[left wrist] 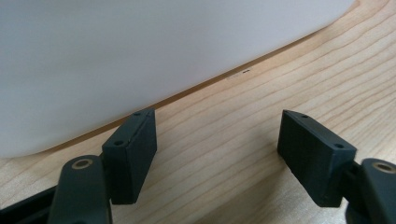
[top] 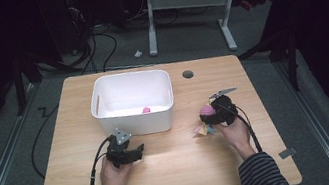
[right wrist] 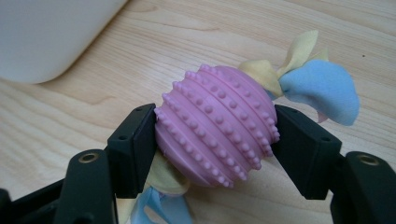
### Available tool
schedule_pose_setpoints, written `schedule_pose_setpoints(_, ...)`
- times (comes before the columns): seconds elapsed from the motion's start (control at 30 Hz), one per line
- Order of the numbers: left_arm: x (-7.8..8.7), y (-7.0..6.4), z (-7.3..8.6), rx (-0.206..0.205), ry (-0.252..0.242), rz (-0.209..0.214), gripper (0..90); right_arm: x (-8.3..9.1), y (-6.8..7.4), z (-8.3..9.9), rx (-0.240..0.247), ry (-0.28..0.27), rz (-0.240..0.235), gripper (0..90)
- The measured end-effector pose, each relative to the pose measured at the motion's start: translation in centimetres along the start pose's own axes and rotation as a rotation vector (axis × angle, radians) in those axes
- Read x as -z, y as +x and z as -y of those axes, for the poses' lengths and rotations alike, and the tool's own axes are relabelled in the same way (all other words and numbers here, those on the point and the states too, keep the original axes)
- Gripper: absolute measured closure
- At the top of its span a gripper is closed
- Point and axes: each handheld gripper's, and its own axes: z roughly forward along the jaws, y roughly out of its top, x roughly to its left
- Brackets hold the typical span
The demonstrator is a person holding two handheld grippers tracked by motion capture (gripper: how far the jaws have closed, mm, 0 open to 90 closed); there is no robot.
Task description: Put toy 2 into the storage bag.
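A pink knobbly ball toy (right wrist: 217, 123) with yellow and blue cloth tails (right wrist: 317, 84) sits between the jaws of my right gripper (right wrist: 215, 135), which is shut on it just above the wooden table. In the high view that toy (top: 207, 111) shows at the right gripper (top: 214, 114), right of the white bin (top: 135, 122). My left gripper (top: 134, 153) rests low near the bin's front wall. Its jaws (left wrist: 217, 154) stand open with bare wood between them, facing the bin wall (left wrist: 140, 51). A small pink thing (top: 146, 109) lies inside the bin.
The wooden table (top: 176, 171) has a round cable hole (top: 188, 74) behind the bin. Cables trail from both grippers toward the person's forearms. A desk frame (top: 188, 2) and floor cables stand beyond the table.
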Motion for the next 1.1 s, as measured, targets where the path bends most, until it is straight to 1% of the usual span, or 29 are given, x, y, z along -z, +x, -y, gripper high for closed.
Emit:
schedule_pose_setpoints(0.03,0.0,0.0,0.0,0.0,0.0,0.0,28.6,0.0,0.0,0.0,0.0,0.0,0.0,33.4)
schedule_pose_setpoints(0.07,0.0,0.0,0.0,0.0,-0.001,0.001,28.6,0.5,0.1,0.0,0.004,-0.007,-0.025,33.4)
schedule_pose_setpoints(0.1,0.0,0.0,0.0,0.0,-0.001,0.001,28.6,0.5,0.1,0.0,0.004,-0.007,-0.025,33.4)
schedule_pose_setpoints(0.13,0.0,0.0,0.0,0.0,-0.001,0.001,28.6,1.0,0.2,-0.1,0.0,-0.012,-0.048,33.4)
schedule_pose_setpoints(0.17,0.0,0.0,0.0,0.0,0.0,0.0,28.6,1.0,0.2,-0.1,0.0,-0.012,-0.048,33.4)
schedule_pose_setpoints(0.2,0.0,0.0,0.0,0.0,0.0,0.0,28.6,1.2,0.2,-0.1,-0.005,-0.017,-0.06,33.4)
schedule_pose_setpoints(0.27,0.0,0.0,0.0,-0.001,0.0,0.0,28.6,1.8,0.3,-0.1,-0.012,-0.035,-0.087,33.3)
schedule_pose_setpoints(0.3,0.0,0.0,0.0,-0.001,0.0,0.0,28.6,1.8,0.3,-0.1,-0.012,-0.035,-0.087,33.3)
schedule_pose_setpoints(0.33,0.0,0.0,0.0,0.0,0.0,-0.001,28.6,2.2,0.3,-0.1,-0.023,-0.053,-0.108,33.3)
schedule_pose_setpoints(0.37,0.0,0.0,0.0,0.0,0.0,-0.001,28.6,2.2,0.3,-0.1,-0.023,-0.053,-0.108,33.3)
schedule_pose_setpoints(0.4,0.0,0.0,0.0,0.001,-0.001,0.0,28.6,2.6,0.1,-0.1,-0.023,-0.075,-0.12,33.3)
schedule_pose_setpoints(0.43,0.0,0.0,0.0,0.001,-0.001,0.0,28.6,2.6,0.1,-0.1,-0.023,-0.075,-0.12,33.3)
schedule_pose_setpoints(0.47,0.0,0.0,0.0,0.001,-0.001,0.001,28.6,2.8,0.1,-0.1,-0.019,-0.08,-0.121,33.4)
schedule_pose_setpoints(0.53,0.0,0.0,0.0,0.002,0.0,0.002,28.6,3.3,0.3,0.0,0.004,-0.104,-0.121,33.4)
schedule_pose_setpoints(0.57,0.0,0.0,0.0,0.002,0.001,0.002,28.6,3.3,0.3,0.0,0.004,-0.104,-0.121,33.4)
schedule_pose_setpoints(0.63,0.0,0.0,0.0,0.002,-0.001,-0.001,28.6,3.7,0.4,-0.1,0.013,-0.12,-0.137,33.4)
schedule_pose_setpoints(0.67,0.0,0.0,0.0,0.002,-0.001,-0.001,28.6,4.1,0.4,-0.2,0.016,-0.123,-0.154,33.3)
schedule_pose_setpoints(0.7,0.0,0.0,0.0,0.002,-0.001,-0.001,28.6,4.1,0.4,-0.2,0.016,-0.123,-0.154,33.3)
schedule_pose_setpoints(0.73,0.0,0.0,0.0,0.002,0.0,0.0,28.6,4.4,0.5,-0.4,0.022,-0.108,-0.158,33.3)
schedule_pose_setpoints(0.87,0.0,0.0,0.0,0.005,0.0,0.005,28.4,5.1,0.9,-1.2,0.062,-0.119,-0.136,33.2)
schedule_pose_setpoints(0.9,0.0,0.1,0.0,0.006,0.0,0.006,28.3,5.2,1.1,-1.4,0.07,-0.118,-0.137,33.2)
schedule_pose_setpoints(0.93,0.0,0.1,0.0,0.007,-0.002,0.006,28.4,5.5,1.3,-1.9,0.08,-0.118,-0.144,33.2)
schedule_pose_setpoints(1.03,0.0,0.1,0.0,0.005,0.0,0.007,28.3,5.8,1.5,-2.3,0.081,-0.125,-0.158,33.2)
schedule_pose_setpoints(1.1,0.0,0.1,0.0,0.004,0.0,0.006,28.3,6.1,1.8,-2.8,0.097,-0.132,-0.173,33.2)
